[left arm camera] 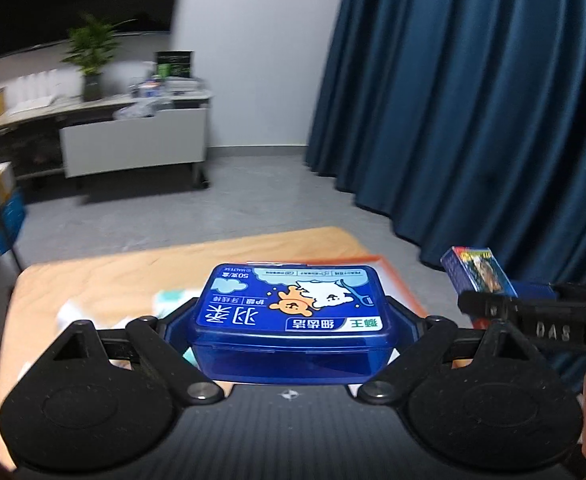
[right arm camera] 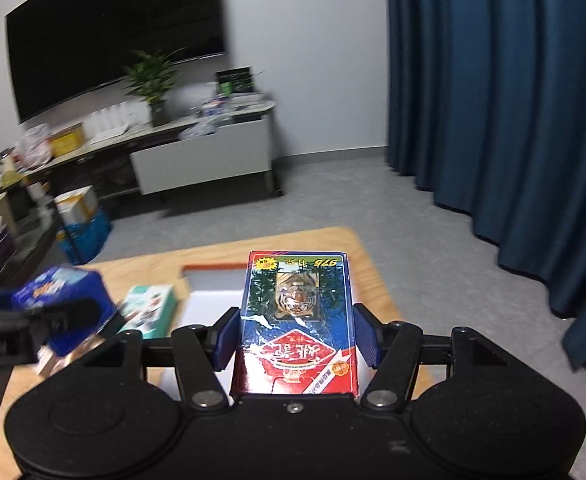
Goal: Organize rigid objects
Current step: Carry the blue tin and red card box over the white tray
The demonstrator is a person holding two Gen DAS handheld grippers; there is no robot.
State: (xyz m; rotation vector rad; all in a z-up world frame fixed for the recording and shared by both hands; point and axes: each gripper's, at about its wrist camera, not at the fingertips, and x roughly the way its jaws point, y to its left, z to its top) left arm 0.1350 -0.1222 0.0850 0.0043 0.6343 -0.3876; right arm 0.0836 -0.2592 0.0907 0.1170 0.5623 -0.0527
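Note:
My left gripper is shut on a blue plastic floss-pick box with a cartoon label, held above the wooden table. My right gripper is shut on a blue and red card box with a tiger picture, its blue pads pressing both long sides. Each hand shows in the other's view: the card box at the right of the left wrist view, the floss-pick box at the left of the right wrist view. Below lies an orange-rimmed white tray.
A teal and white box lies on the table left of the tray, among blurred small packs. Beyond the table are grey floor, a low TV cabinet with a plant and clutter, and blue curtains on the right.

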